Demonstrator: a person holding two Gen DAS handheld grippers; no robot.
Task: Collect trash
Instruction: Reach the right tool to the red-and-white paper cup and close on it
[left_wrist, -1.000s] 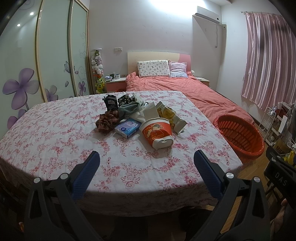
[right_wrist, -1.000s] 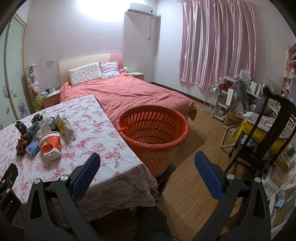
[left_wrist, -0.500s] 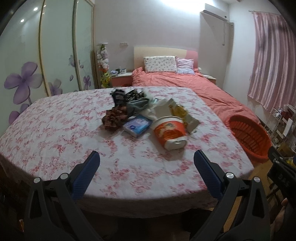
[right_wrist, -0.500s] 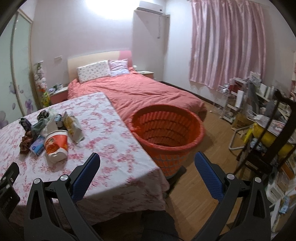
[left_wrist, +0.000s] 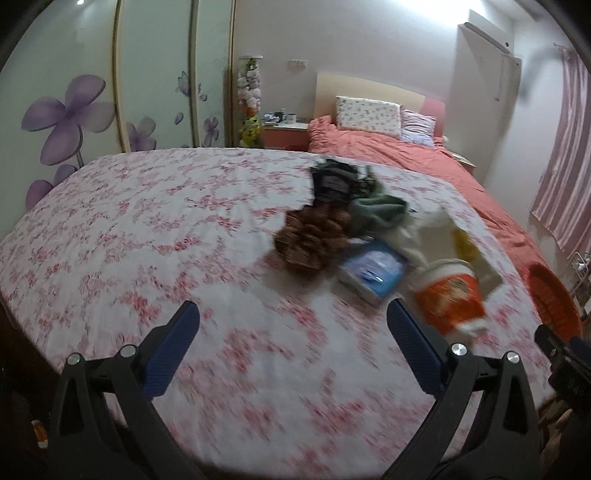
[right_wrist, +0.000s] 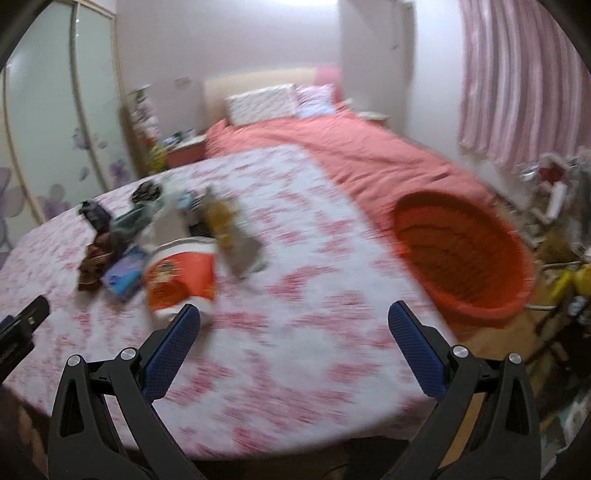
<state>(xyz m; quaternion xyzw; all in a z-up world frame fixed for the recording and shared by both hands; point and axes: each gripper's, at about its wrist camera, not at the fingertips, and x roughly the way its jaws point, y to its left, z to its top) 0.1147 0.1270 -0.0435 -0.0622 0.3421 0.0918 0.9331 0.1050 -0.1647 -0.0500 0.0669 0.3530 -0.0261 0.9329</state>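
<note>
A pile of trash lies on the floral tablecloth (left_wrist: 147, 240): a red paper cup on its side (left_wrist: 448, 295), a blue tissue pack (left_wrist: 371, 271), a brown crumpled wrapper (left_wrist: 314, 236), a green cloth (left_wrist: 376, 212), a dark wrapper (left_wrist: 332, 182) and a yellow snack bag (right_wrist: 225, 221). The cup also shows in the right wrist view (right_wrist: 181, 277). An orange basket (right_wrist: 461, 254) stands beside the table at the right. My left gripper (left_wrist: 293, 325) is open and empty above the table, short of the pile. My right gripper (right_wrist: 293, 325) is open and empty, its left finger close to the cup.
A bed with a red cover (right_wrist: 369, 155) lies behind the table. A wardrobe with flower-print doors (left_wrist: 74, 110) stands at the left. Pink curtains (right_wrist: 517, 85) and cluttered shelves (right_wrist: 554, 192) are at the right. Wooden floor (right_wrist: 524, 332) shows past the basket.
Both grippers have moved forward over the table and swung left toward the trash pile. The pile looks nearer and larger. Both stay open.
</note>
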